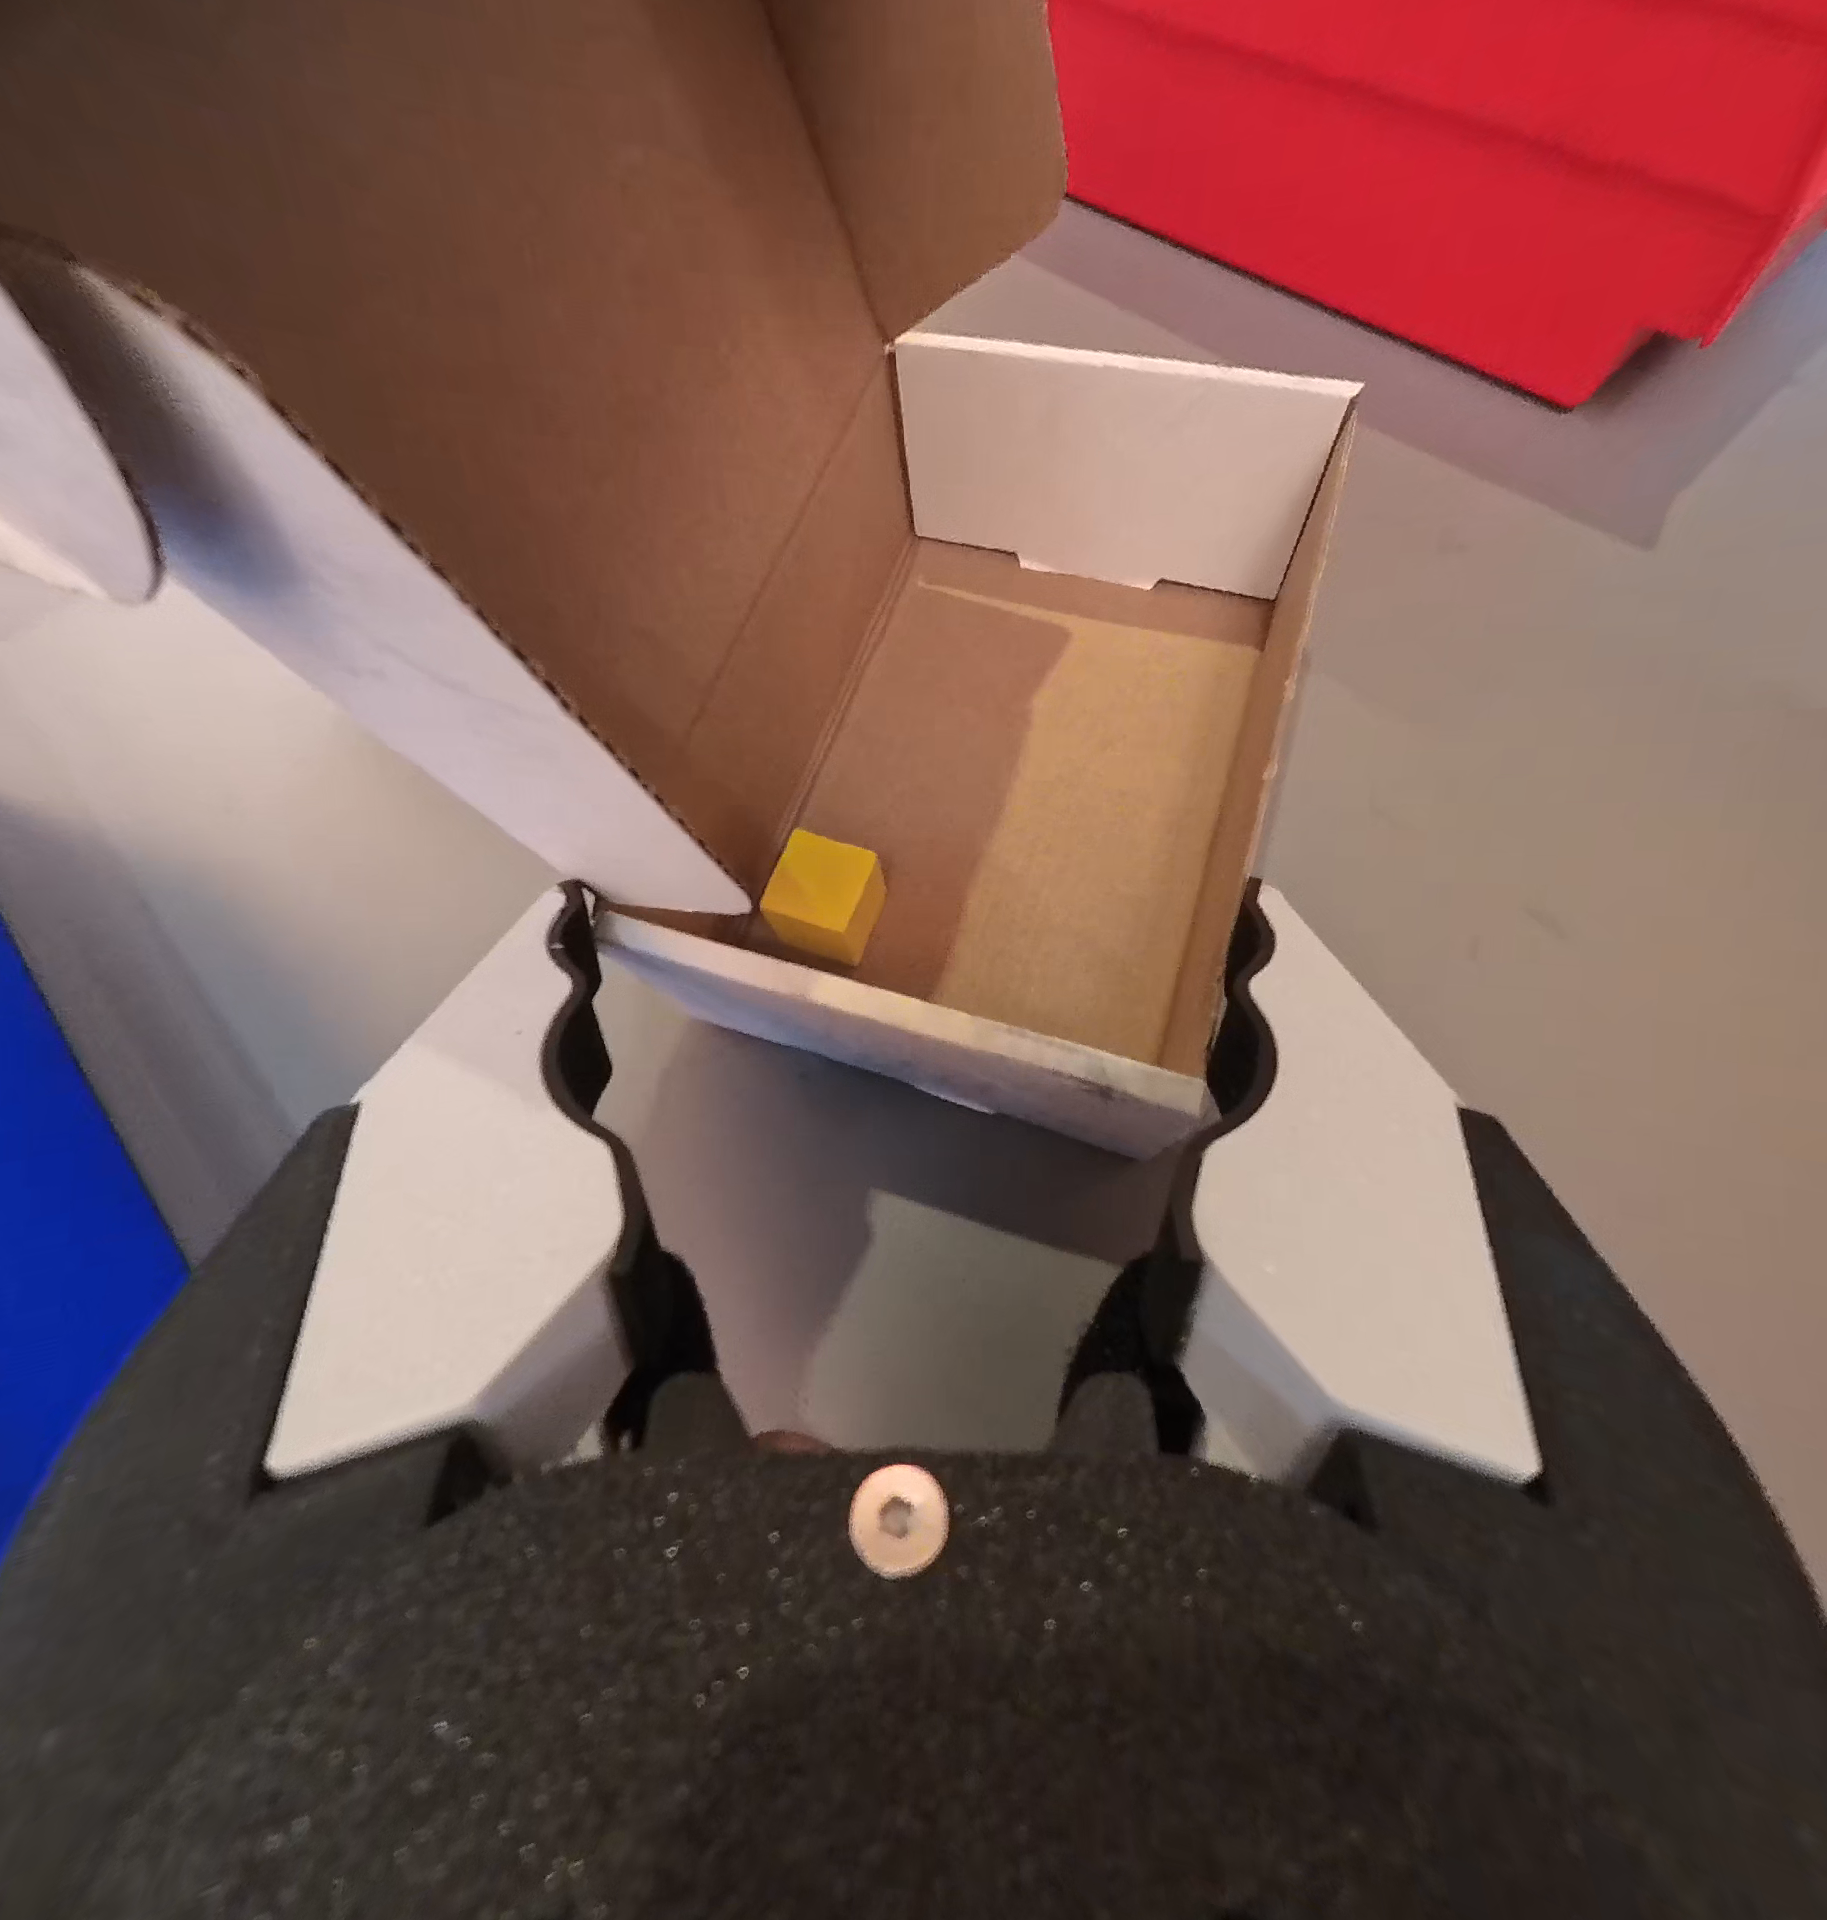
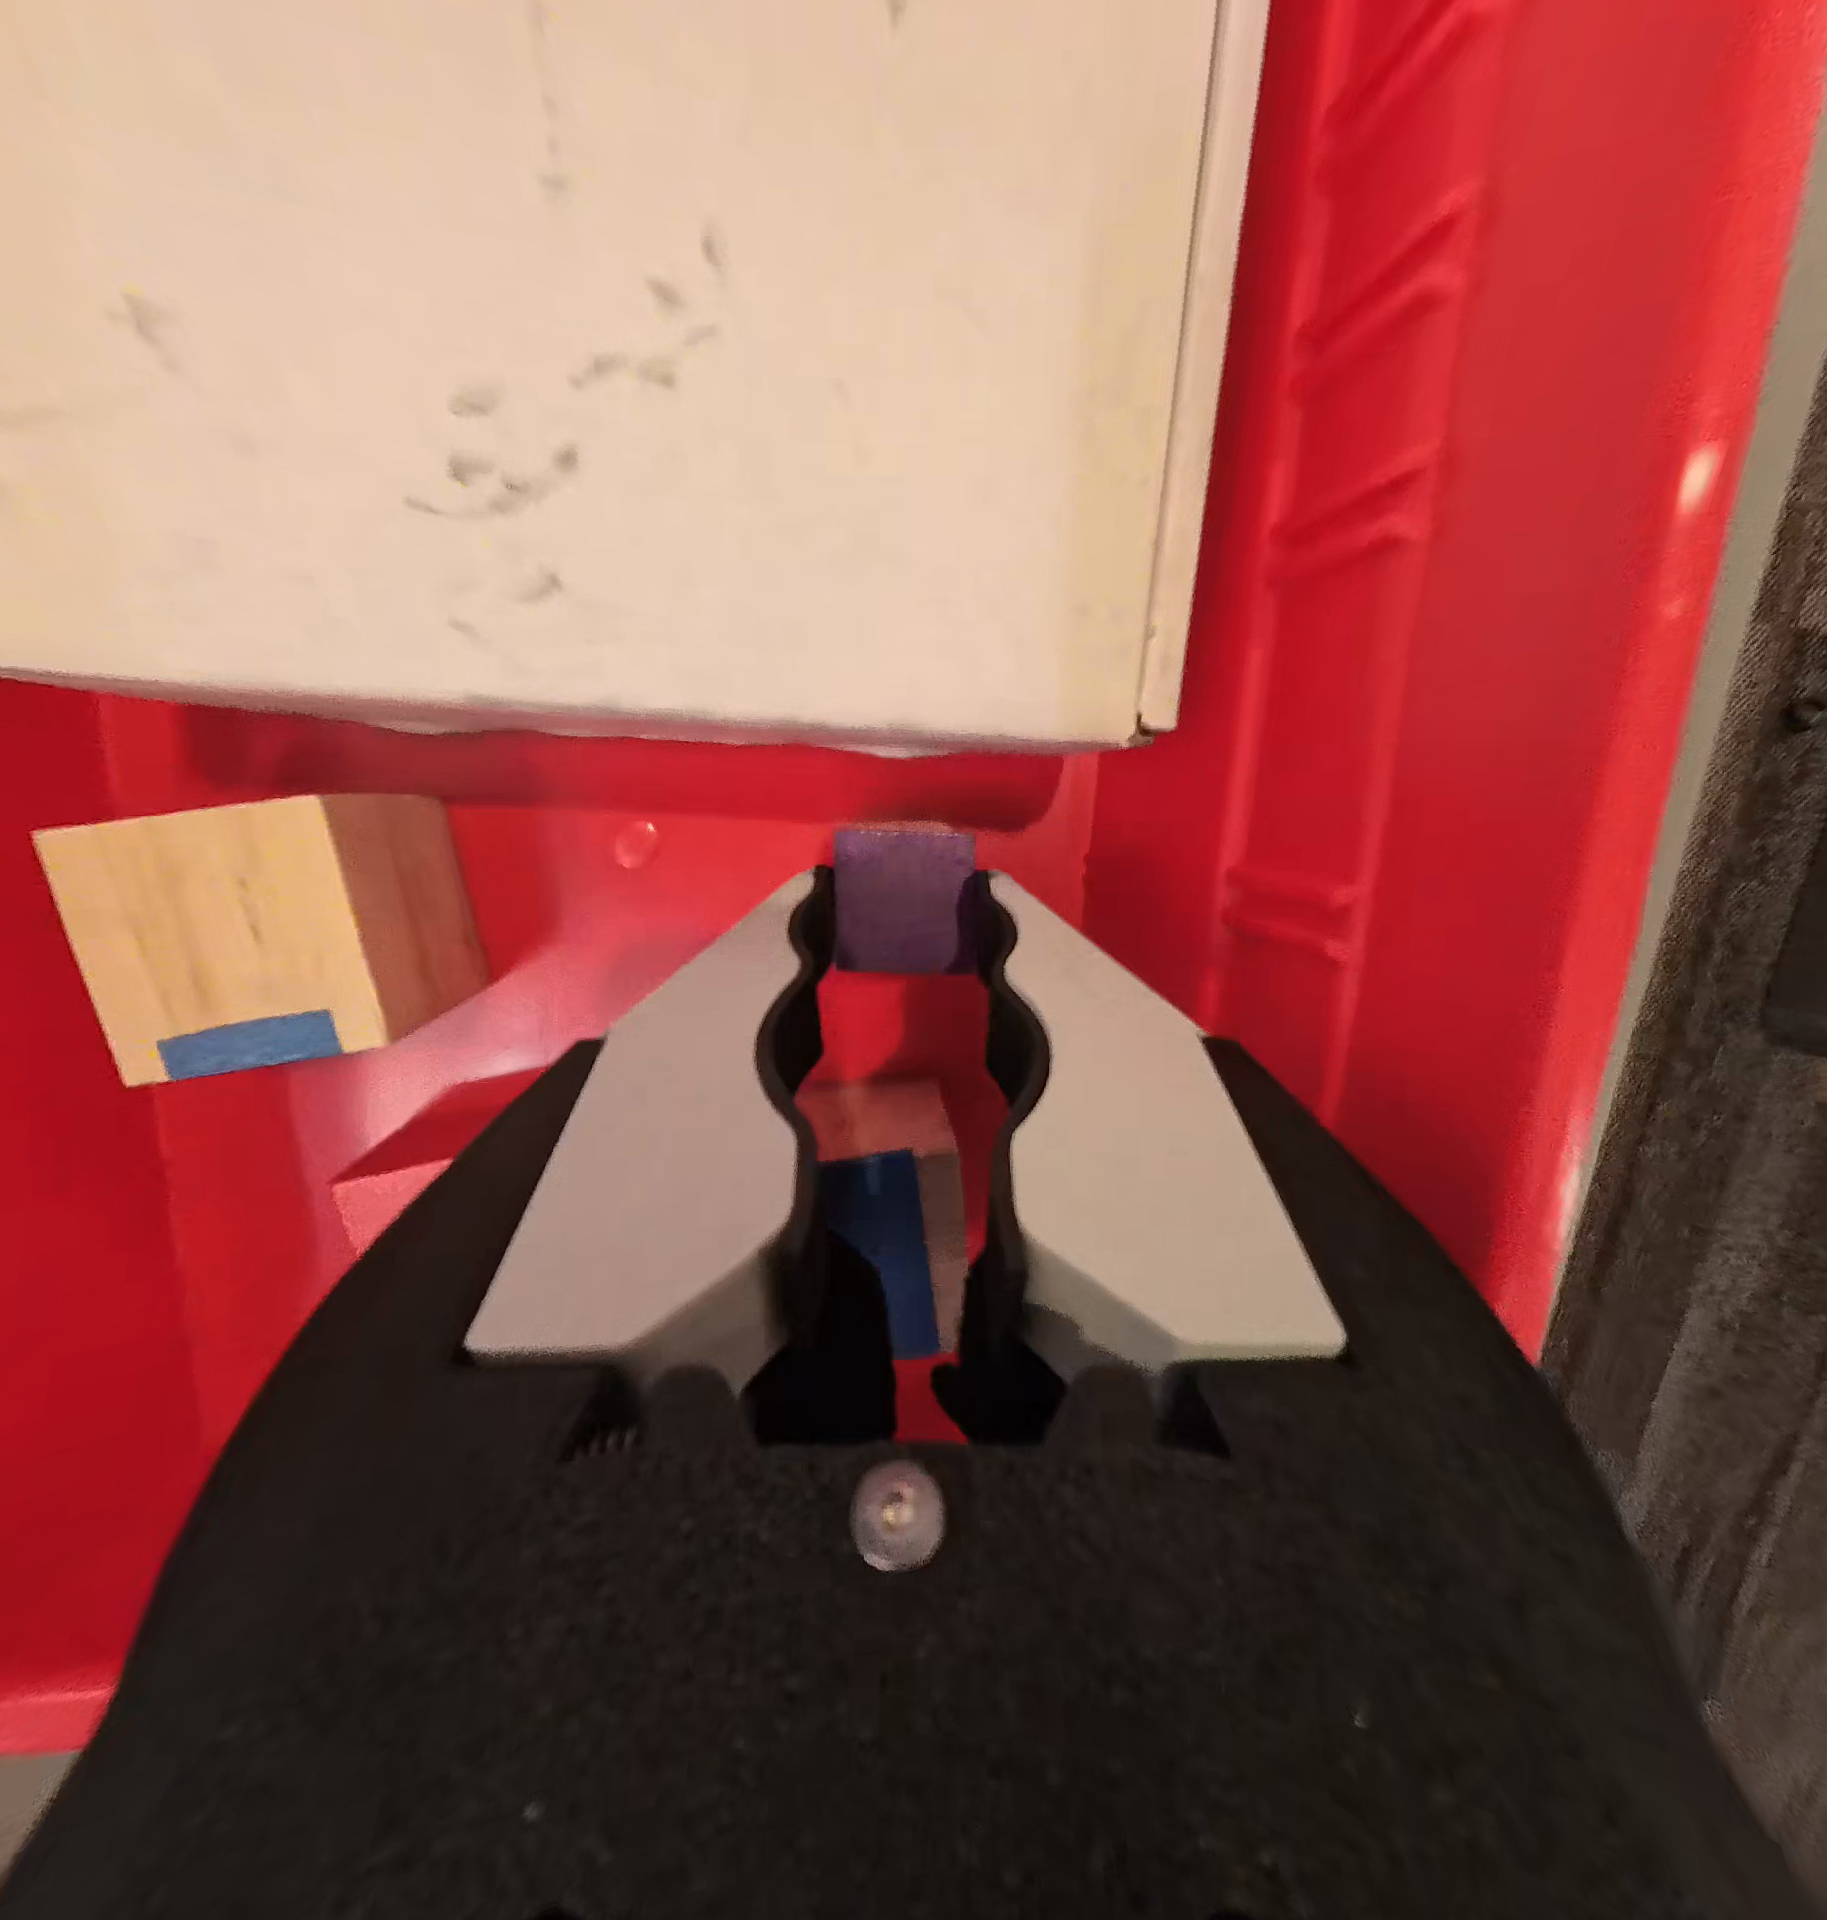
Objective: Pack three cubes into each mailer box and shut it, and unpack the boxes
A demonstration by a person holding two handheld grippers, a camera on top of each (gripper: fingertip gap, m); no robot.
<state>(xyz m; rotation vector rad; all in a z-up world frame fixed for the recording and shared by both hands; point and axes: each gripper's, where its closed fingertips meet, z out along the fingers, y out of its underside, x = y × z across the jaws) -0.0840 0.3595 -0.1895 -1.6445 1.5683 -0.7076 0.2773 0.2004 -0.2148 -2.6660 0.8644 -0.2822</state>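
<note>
As it crowds the purple cube, red bin (image 2: 1408, 623): its wall rises close at 3 o'clock of the right hand-held gripper, so a hasty lift could knock a finger or the cube against it.
Closed white box (image 2: 576, 364): it lies in the bin at 12 o'clock, with its edge just above the held cube. Rising straight up could strike that edge and twist the cube out.
Mailer box (image 1: 1117, 468): it stands open on the bench (image 1: 1563, 779) and holds one cube of three, so packing looks early. Its lid leans over the cavity from 10 o'clock. If it sags, it could block the drop.
Left hand-held gripper (image 1: 909, 935): the fingers are spread wide and appear clamped on the box's near end. Too hard a squeeze could buckle the cardboard; letting go could free the box to slide.
Right hand-held gripper (image 2: 904, 894): it is clamped on the purple cube by the very fingertips, a shallow hold that may slip.
Wooden block (image 2: 254, 935): it lies at 9 o'clock, well apart, and poses little risk.
Yellow cube (image 1: 824, 894): it sits in the box's 7 o'clock corner, under the lid. A cube dropped there could bounce off it.
Purple cube (image 2: 898, 914): it is held between the fingertips, inside the bin.
</note>
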